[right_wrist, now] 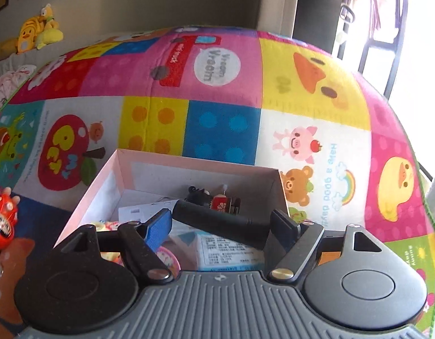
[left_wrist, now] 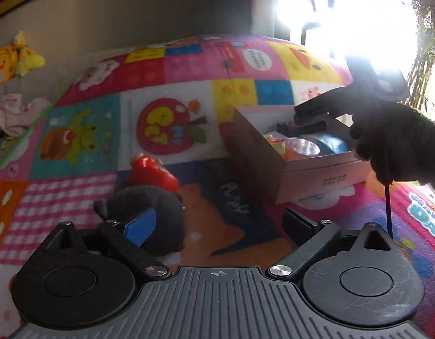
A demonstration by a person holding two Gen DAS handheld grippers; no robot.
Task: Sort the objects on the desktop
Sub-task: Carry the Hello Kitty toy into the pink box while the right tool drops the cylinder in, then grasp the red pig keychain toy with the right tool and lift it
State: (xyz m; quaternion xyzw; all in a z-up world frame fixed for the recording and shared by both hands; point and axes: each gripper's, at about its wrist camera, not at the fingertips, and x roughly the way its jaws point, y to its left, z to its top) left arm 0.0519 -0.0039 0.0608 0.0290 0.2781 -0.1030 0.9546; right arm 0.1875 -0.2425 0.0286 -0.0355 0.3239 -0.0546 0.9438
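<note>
— While the left gripper (left_wrist: 217, 226) is held wide with nothing between its fingers, what is seen closest to it?

— A black plush toy (left_wrist: 149, 214) is found just beside the blue-padded finger, lying on the patchwork play mat (left_wrist: 76, 183). It is judged soft, light and easily squashed, so it would best be pinched across its rounded middle. A red figurine (left_wrist: 149, 172) lies just behind it; it is taken to be hard and smooth, perhaps slippery, and would be gripped at its widest part.

— And the right gripper (right_wrist: 221, 226)?

— It is spread wide over the open cardboard box (right_wrist: 110, 169). A black cylinder (right_wrist: 217, 226) lies slanted between its fingers; whether it is touched cannot be told. It looks rigid and likely to roll, so mid-length is advised.

— Farther off?

— Small figures (right_wrist: 214, 197) are seen at the box's far wall.
</note>
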